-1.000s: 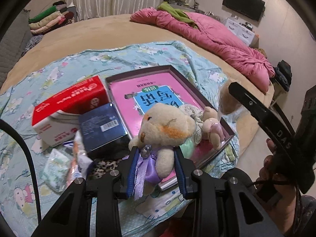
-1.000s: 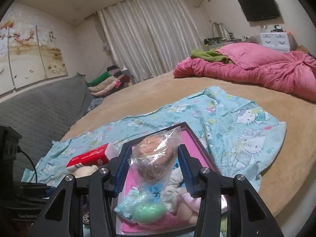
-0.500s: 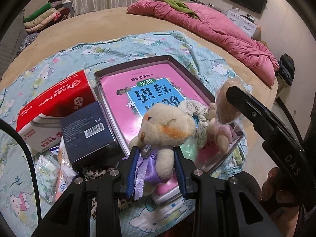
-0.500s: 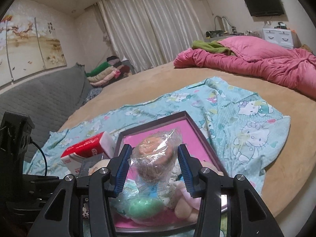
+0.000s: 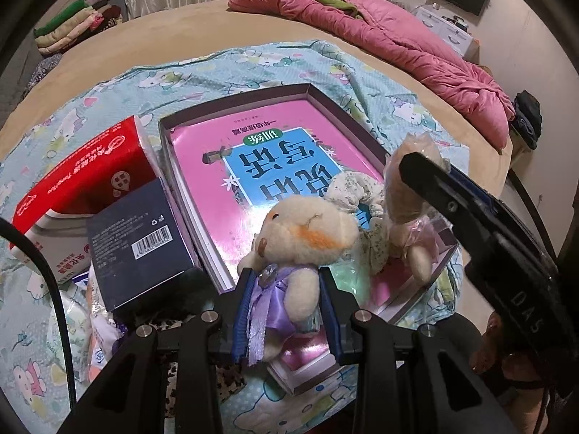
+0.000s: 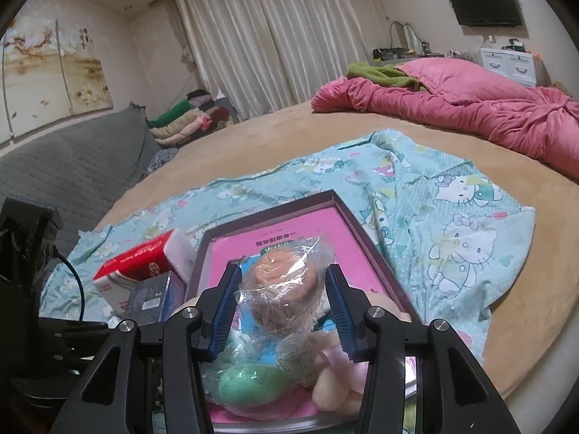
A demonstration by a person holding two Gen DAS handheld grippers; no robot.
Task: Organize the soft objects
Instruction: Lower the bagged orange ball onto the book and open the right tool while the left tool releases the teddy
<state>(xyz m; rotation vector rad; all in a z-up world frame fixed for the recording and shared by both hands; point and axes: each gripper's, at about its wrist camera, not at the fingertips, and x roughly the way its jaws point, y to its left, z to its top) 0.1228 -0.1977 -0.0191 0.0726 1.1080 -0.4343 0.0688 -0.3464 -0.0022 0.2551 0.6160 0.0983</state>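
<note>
1. One round bed [image 6: 275,133] fills the room, a pink quilt [image 6: 470,108] heaped along its far edge.
2. Across the near side lies a teal cartoon-cat sheet [image 6: 452,209], carrying everything else.
3. On the sheet sits a shallow dark tray [image 5: 318,96] with a pink book [image 5: 224,166] lying flat inside it.
4. Left of the tray, a red tissue pack [image 5: 83,170] touches a navy box [image 5: 137,235], which leans against the tray's wall.
5. At the tray's near end, the left gripper [image 5: 286,300] is clamped on a cream bear [image 5: 304,231] in a purple ribbon, blue pads pressing both sides of its body.
6. Just right of the bear, a second small plush [image 5: 412,249] in pink lies in the tray.
7. Above it, the right gripper [image 6: 282,307] grasps a clear bag [image 6: 286,289] holding a brownish soft toy; a green egg shape [image 6: 253,383] rests below in the tray.
</note>
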